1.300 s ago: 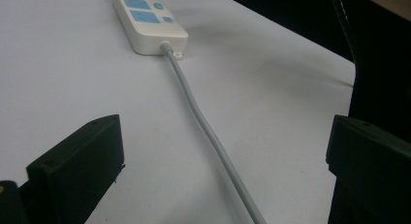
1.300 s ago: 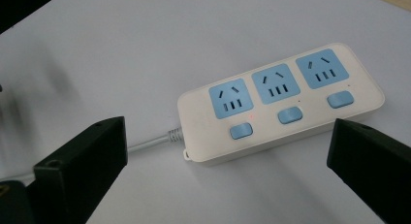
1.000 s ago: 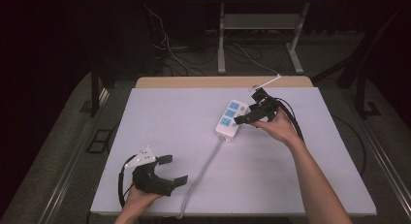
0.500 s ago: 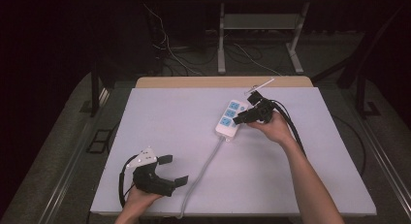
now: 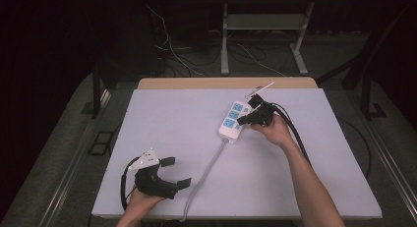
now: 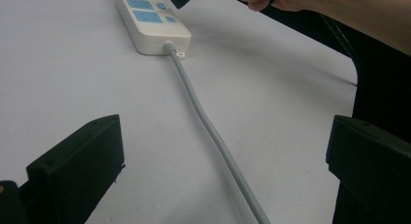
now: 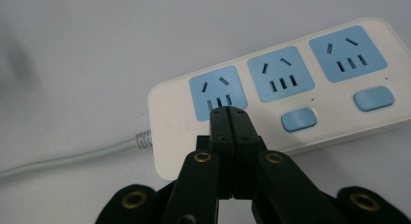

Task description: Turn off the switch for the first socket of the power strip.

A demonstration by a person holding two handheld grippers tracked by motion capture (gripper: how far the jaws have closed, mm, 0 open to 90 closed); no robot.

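Centrally, on white desk (image 5: 162,124): white power strip (image 5: 232,120) with three blue sockets and blue switch buttons, lying flat toward far right side, grey cord (image 5: 209,170) trailing from near end toward front edge. Rigid plastic housing, judged light and smooth, likely to slide under sideways push; best taken across narrow width of body, or steadied from above. Cord judged flexible, apt to drag and twist strip if pulled. Right tool (image 7: 228,118) with jaws pressed together, holding nothing, tip poised over strip's cord end, just beside first socket; contact with housing not determinable. Left tool (image 5: 171,172) with jaws wide apart and empty, resting near front left edge, well apart from strip, cord running between jaws in left gripper view.
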